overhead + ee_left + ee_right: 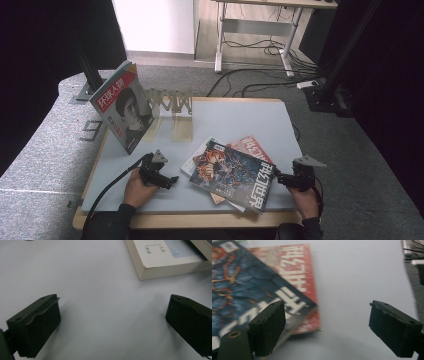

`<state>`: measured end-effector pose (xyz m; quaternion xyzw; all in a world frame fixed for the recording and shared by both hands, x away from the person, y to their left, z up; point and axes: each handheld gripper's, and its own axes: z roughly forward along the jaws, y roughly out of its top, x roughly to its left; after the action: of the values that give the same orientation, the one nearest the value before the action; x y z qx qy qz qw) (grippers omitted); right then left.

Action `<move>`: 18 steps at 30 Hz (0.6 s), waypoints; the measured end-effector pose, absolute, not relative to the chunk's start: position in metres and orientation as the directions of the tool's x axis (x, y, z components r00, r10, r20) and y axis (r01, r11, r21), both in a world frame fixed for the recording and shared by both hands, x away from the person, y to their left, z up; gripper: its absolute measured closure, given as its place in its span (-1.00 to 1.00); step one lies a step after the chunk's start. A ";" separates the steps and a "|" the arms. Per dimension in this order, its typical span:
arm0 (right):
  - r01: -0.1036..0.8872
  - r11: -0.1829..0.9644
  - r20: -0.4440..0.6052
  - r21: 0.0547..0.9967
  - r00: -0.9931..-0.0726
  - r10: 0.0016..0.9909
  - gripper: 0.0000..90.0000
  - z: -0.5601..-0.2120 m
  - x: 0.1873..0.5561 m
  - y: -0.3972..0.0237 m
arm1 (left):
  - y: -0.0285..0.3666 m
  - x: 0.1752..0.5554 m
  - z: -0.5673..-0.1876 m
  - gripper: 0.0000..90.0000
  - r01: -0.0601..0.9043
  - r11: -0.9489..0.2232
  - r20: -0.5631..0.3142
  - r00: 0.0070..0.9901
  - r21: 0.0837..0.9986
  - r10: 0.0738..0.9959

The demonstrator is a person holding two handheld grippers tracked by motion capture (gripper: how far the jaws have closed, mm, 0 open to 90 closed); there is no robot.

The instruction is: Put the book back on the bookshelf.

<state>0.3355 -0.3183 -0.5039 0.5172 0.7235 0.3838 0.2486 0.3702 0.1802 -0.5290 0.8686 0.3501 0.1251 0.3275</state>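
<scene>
Now both jaws wide apart, nothing btwn. Left hand-held gripper [172, 181] low over desk [240, 117], just left of mag stack [232, 172]. Right hand-held gripper [278, 177] at stack's right edge, near blue mag [244, 290] lying atop red mag [297, 270]. Another mag [122, 105] stood upright at rack [172, 102], back left.

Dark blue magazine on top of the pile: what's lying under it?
Under the dark blue illustrated magazine lie a red-covered magazine, poking out at its far right, and a white-covered book at its left. Their covered parts, and anything else beneath, cannot be seen.
</scene>
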 end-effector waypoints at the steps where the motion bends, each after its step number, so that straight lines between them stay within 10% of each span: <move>1: 0.555 0.176 0.041 0.813 -0.355 0.934 -0.71 -0.504 0.335 -0.314 | 0.180 0.370 -0.529 -1.00 0.526 -0.540 -0.012 0.723 0.657 0.690; 18: 0.569 0.230 0.058 0.789 -0.441 0.895 -0.70 -0.512 0.336 -0.278 | 0.180 0.370 -0.529 -1.00 0.526 -0.540 -0.012 0.724 0.657 0.690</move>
<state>0.3355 -0.2776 -0.5124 0.4848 0.7555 0.3873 0.2104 0.3702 0.1802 -0.5290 0.8686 0.3501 0.1250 0.3276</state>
